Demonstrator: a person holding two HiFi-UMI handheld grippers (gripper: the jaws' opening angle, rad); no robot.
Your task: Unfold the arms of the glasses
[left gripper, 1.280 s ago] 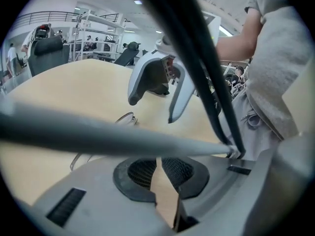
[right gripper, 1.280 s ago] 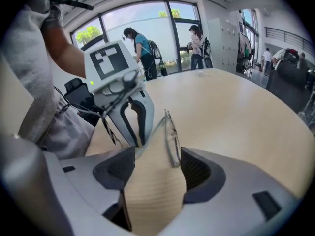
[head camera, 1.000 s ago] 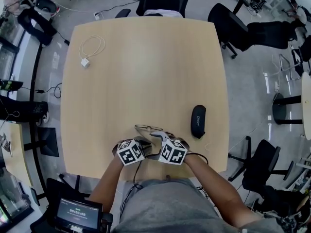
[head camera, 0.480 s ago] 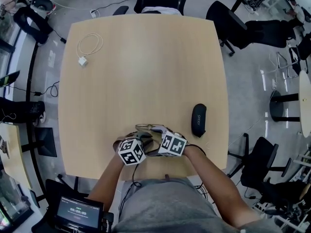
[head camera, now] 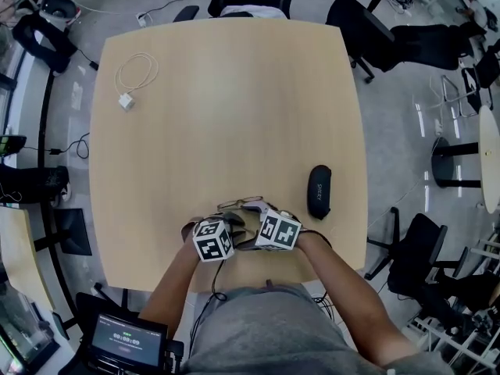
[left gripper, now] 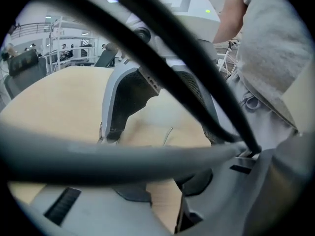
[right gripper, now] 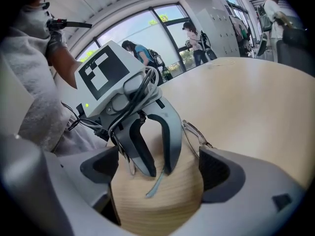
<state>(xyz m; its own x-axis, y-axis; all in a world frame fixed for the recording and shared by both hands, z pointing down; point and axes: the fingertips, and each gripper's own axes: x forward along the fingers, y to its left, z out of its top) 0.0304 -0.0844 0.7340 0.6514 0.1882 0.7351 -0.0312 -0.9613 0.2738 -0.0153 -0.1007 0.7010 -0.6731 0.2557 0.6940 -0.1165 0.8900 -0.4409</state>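
Left gripper (right gripper: 158,173) pinches one arm of the glasses (right gripper: 196,132) at the table's (right gripper: 256,97) near edge; the right gripper (left gripper: 162,134) has just been opening its jaws, spread wide around that arm, untouched.

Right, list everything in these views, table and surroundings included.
light wooden square table: one, pale wood, centre of the head view.
thin wire-framed glasses: one, clear lenses, on the table at the near edge by both grippers.
black oval glasses case: one, black, on the table right of the grippers, apart from them.
white coiled cable with plug: one, white, far left corner of the table.
black office chairs: several, black, on the floor around the table.
dark tablet screen: one, lit, lower left beside the person.
grey shirt: one, grey, on the person.
left gripper: one, grey, appears closed on a glasses arm.
right gripper: one, grey, jaws just opened wide, gripping nothing.
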